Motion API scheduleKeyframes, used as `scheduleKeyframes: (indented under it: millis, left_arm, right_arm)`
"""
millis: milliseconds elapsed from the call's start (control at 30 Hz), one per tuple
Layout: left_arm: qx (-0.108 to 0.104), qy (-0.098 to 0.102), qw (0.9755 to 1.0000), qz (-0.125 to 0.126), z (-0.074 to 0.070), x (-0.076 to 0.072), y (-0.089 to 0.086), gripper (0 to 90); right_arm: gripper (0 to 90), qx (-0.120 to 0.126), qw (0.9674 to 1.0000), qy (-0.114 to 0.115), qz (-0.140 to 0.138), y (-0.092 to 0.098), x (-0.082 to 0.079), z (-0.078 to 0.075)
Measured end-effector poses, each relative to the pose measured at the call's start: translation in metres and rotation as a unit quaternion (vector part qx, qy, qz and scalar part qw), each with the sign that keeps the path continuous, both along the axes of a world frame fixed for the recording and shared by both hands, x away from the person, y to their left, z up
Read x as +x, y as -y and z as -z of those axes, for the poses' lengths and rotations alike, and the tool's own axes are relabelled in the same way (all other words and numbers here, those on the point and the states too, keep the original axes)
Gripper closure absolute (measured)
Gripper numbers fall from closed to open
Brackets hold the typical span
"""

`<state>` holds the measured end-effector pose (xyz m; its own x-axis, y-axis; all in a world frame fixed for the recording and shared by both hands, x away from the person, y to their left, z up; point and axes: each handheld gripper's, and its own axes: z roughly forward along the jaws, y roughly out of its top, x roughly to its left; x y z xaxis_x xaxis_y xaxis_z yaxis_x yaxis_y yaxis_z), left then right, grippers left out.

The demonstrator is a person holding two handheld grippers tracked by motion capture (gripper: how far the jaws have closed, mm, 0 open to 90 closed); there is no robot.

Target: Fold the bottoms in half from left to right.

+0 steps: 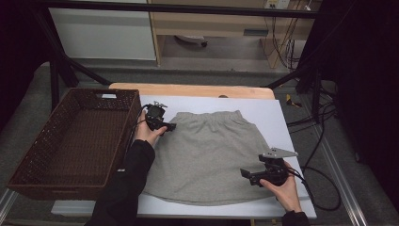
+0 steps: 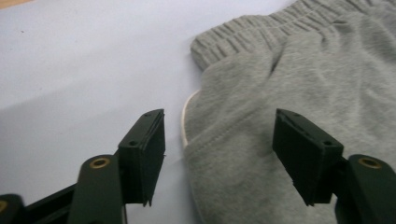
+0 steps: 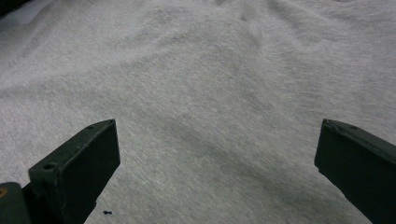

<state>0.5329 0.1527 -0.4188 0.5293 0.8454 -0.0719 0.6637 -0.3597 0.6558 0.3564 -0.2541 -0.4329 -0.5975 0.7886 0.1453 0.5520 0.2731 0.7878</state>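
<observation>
The grey fleece skirt with its elastic waistband lies flat at mid-frame on the white table. Your left tongs straddle its side seam half-spread, gripping nothing; close too shallow and you'll pinch one layer. Right tongs gape wide over the hem. The brown wicker basket at left stands clear.

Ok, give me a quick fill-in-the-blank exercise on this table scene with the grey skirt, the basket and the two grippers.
1. The grey skirt lies spread flat on a ____ sheet that covers the table.
2. The brown wicker basket stands at the person's ____ side.
3. The left gripper reaches the skirt near its ____, the gathered elastic edge.
4. The right gripper is over the skirt with its jaws ____.

Missing words: white; left; waistband; open
</observation>
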Motion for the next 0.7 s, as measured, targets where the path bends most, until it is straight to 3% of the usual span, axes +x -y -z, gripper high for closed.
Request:
scheduleKeyframes:
  millis: [333, 700]
  left_arm:
    - [0.006, -0.006, 1.0000, 0.004, 0.014, 0.009, 0.000, 43.9]
    - [-0.003, -0.015, 0.9998, 0.010, 0.019, 0.011, 0.002, 56.2]
  right_arm:
    - [0.8, -0.001, 1.0000, 0.000, -0.001, 0.001, 0.000, -0.001]
    - [0.8, 0.002, 1.0000, 0.001, -0.001, 0.001, 0.000, -0.001]
